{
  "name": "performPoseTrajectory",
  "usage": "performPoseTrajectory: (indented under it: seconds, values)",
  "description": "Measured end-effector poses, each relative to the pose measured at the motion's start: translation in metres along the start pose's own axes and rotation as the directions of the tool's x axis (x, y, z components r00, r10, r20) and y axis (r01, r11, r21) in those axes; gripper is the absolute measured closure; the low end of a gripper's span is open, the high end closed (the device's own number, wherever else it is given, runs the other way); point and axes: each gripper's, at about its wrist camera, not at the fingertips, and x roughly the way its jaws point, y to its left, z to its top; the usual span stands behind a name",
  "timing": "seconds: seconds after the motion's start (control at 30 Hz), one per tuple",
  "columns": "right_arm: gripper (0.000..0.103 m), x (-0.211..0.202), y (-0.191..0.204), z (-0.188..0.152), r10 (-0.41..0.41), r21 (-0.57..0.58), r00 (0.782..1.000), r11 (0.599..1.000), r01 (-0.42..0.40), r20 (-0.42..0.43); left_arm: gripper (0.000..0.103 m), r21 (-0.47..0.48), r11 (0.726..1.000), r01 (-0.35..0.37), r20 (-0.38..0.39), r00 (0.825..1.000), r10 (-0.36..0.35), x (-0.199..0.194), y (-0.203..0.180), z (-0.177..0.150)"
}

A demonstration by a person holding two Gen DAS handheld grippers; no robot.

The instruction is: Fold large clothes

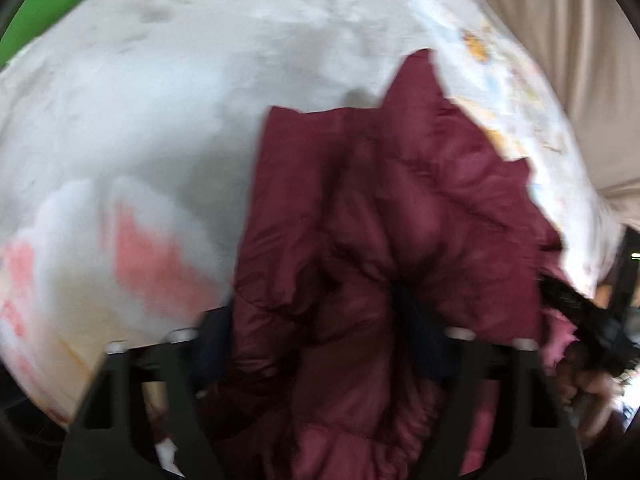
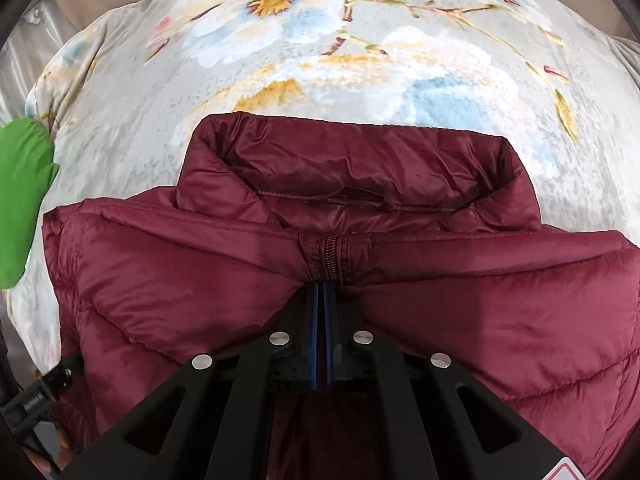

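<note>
Your right gripper (image 2: 322,300) is clenched on the maroon puffer jacket (image 2: 360,280) at its zipper, just below the collar, pinning the front seam on the floral blanket (image 2: 360,60); your left gripper (image 1: 324,328) has bunched jacket fabric between its fingers, probably lifting it to fold

You're in a home, most likely a bedroom: a soft floral blanket (image 2: 360,60) covers the whole work surface like a bed, beige curtain fabric (image 1: 560,40) hangs behind it, and 1 green garment (image 2: 20,200) lies at the blanket's edge.
</note>
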Motion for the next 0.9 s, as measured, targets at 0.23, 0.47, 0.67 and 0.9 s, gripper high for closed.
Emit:
performPoseTrajectory:
  seconds: [0.23,0.47,0.67,0.9]
  values:
    - [0.101,-0.005,-0.007,-0.004,0.037,0.004,0.999,0.999,-0.037,0.002,0.094,0.05,0.974,0.22,0.077,0.972,-0.223,-0.066,-0.036,-0.005]
    - [0.094,-0.097,-0.031,-0.034,0.159,0.022,0.975,0.986,-0.164,0.153,0.095,0.211,0.941,0.267,0.115,0.949,-0.295,-0.11,-0.095,-0.014]
    - [0.093,-0.115,-0.073,-0.112,0.267,0.135,0.959,0.951,-0.278,0.098,0.095,0.284,0.915,0.286,0.095,0.942,-0.323,-0.117,-0.129,-0.025]
    - [0.099,-0.042,-0.031,-0.112,0.382,0.155,0.924,0.913,-0.377,-0.003,0.095,0.346,0.89,0.295,0.02,0.947,-0.321,-0.116,-0.159,-0.041]
